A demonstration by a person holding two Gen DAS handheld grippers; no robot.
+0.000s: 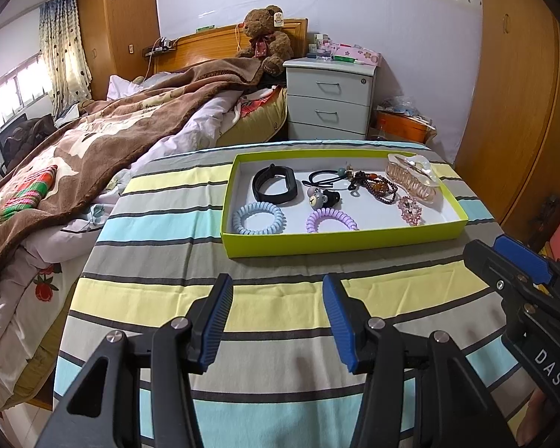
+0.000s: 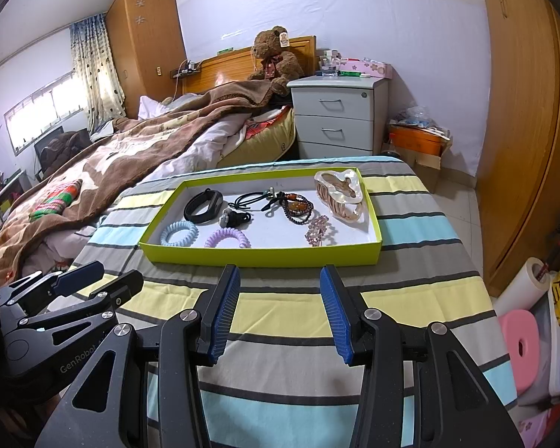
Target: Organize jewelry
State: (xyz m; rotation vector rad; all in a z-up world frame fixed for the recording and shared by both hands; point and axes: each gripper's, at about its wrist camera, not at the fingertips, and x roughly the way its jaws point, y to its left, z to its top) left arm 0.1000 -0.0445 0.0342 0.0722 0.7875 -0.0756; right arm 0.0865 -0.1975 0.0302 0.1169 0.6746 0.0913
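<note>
Both tongs are wide open and hold nothing. Left tongs (image 1: 276, 321) and right tongs (image 2: 280, 313) hang side by side over the striped bench (image 1: 280, 306), near its front edge.

Straight ahead of both sits the green tray (image 1: 339, 242). Its long side runs left to right, across the way the tongs point. All the jewelry I can see lies inside it. At the left are a black band (image 1: 274, 183) and a blue coil ring (image 1: 257, 218). Next come a purple coil ring (image 1: 330, 220) and a little bear hair tie (image 1: 323, 198). Then a black cord (image 1: 324, 177), dark beads (image 1: 377, 184) and a pink sparkly clip (image 1: 410, 209). At the far right is a big clear claw clip (image 1: 412, 175).

Left tongs are nearer the band and blue ring. Right tongs are nearer the claw clip. This could be a sorted tray, or one waiting to be sorted; I cannot tell which.
</note>
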